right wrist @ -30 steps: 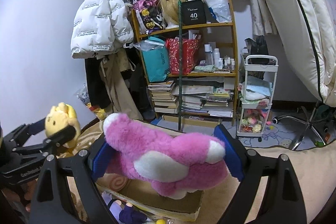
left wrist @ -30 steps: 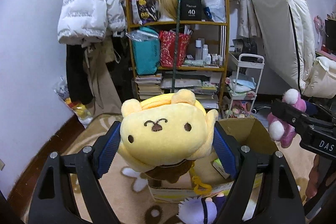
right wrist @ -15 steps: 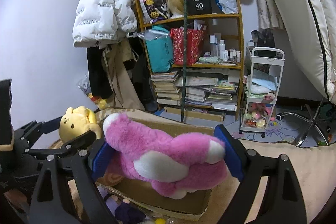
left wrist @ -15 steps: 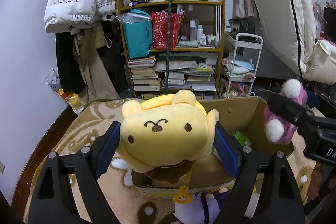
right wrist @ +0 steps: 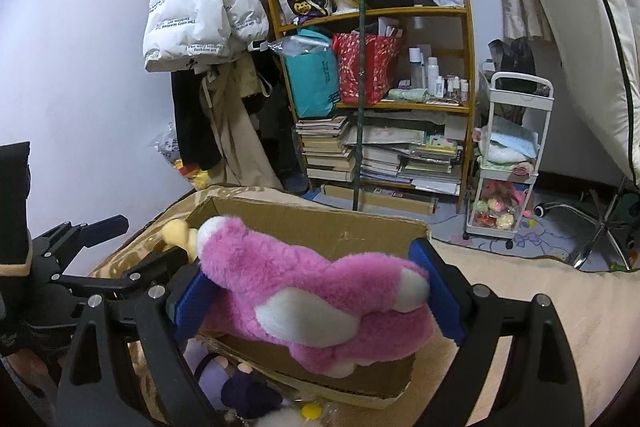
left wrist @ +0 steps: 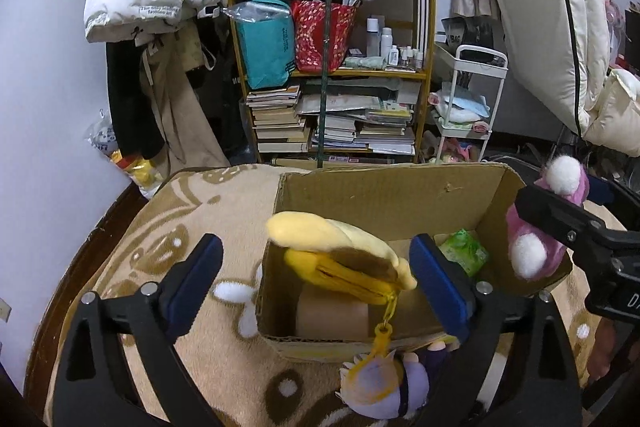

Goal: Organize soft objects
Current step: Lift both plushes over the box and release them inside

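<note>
Left wrist view shows the change: half a second ago the yellow plush [left wrist: 340, 259] sat clamped between the blue pads, and now the left gripper [left wrist: 316, 283] has its jaws spread wide and the plush is free, tipped over, in the mouth of the box [left wrist: 400, 203]; whether it still falls or already rests I cannot tell. Its fabric is smooth and soft, with a brown patch, and a yellow plastic clip [left wrist: 380, 339] hangs from it over the near wall. Inside the corrugated cardboard box lie a green packet [left wrist: 464, 251] and a tan roll [left wrist: 332, 315]. A purple doll [left wrist: 384, 383] lies on the beige patterned blanket [left wrist: 200, 219], touching the box's near wall. The right gripper [right wrist: 316, 291] is as before, closed on the pink plush [right wrist: 288, 279], long-furred with white patches, over the box's right part. The box top is open and its far wall stands higher than the near one.
</note>
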Tool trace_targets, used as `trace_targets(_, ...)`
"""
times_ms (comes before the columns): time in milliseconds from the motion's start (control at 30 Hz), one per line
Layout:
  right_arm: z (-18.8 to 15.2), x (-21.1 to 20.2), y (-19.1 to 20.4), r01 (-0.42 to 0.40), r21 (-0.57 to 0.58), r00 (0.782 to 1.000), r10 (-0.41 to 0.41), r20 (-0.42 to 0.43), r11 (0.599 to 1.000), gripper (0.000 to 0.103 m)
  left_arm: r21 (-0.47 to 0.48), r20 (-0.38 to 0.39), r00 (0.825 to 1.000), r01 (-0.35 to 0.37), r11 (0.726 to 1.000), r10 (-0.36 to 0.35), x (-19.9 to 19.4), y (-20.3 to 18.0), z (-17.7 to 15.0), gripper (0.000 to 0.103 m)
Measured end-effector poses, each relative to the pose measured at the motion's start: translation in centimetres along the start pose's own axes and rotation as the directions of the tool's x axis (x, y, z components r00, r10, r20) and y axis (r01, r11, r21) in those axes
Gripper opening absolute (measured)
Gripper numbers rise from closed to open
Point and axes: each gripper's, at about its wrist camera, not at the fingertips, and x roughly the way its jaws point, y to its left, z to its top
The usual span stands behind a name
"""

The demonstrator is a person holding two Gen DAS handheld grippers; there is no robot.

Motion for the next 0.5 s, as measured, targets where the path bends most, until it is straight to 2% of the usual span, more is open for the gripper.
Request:
trace_targets(133,-0.1,-0.1,0.4,-0.006,-0.016,1.0,0.006,-0.005,1.0,0.103,-0.015,-0.021,1.0,-0.003,1.0,0.002,0.0,0.6,-0.1,0.094)
trace_targets(500,-0.3,-2.0,1.2,0.014,-0.016,1.0,-0.014,0.018,1.0,0.103,-0.023,-0.028,0.999,-0.033,0.999,0.032,-2.1,1.9,-0.7,0.095)
